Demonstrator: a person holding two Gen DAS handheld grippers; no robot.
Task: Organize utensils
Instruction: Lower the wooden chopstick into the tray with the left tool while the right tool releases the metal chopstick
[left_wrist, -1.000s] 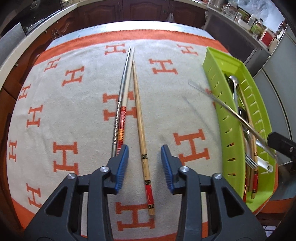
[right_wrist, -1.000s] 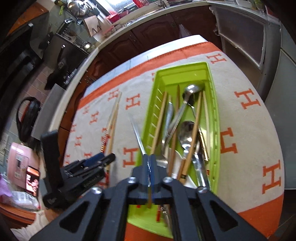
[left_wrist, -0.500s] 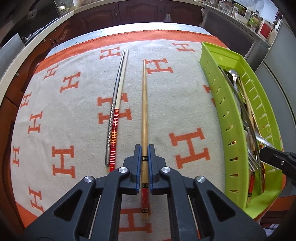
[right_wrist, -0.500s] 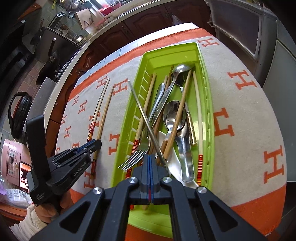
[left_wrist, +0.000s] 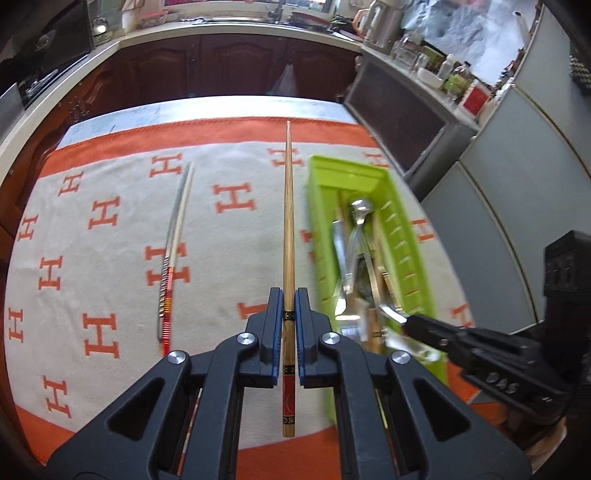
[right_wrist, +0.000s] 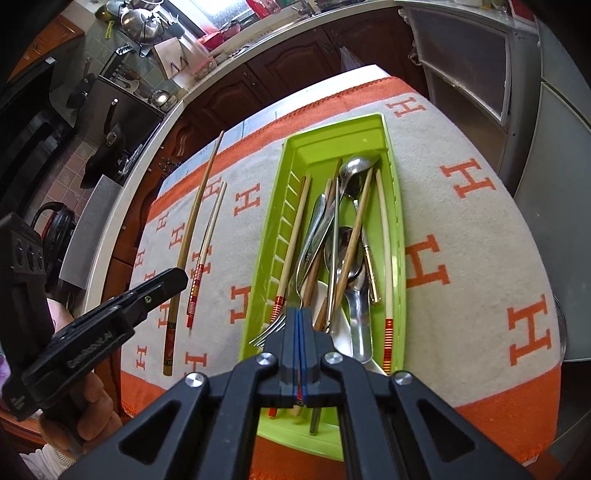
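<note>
My left gripper (left_wrist: 289, 321) is shut on a wooden chopstick (left_wrist: 287, 221) with a red and black end, holding it clear above the cloth, just left of the green tray (left_wrist: 317, 221). A metal chopstick and a white red-banded chopstick (left_wrist: 173, 251) lie side by side on the cloth to the left. My right gripper (right_wrist: 299, 325) hovers over the near end of the green tray (right_wrist: 332, 129), its blue pads pressed together with nothing showing between them. A metal chopstick (right_wrist: 335, 240) lies in the tray among spoons, a fork (right_wrist: 273, 332) and other chopsticks.
An orange and white cloth (right_wrist: 461, 240) patterned with H shapes covers the table. The left gripper (right_wrist: 162, 284) and the hand holding it (right_wrist: 92, 413) are at the left of the right wrist view. Kitchen cabinets (left_wrist: 240, 62) stand beyond the far table edge.
My left gripper has raised the wooden chopstick off the cloth and carried it toward the tray. The metal chopstick my right gripper held now lies in the tray, and the jaws are together.
</note>
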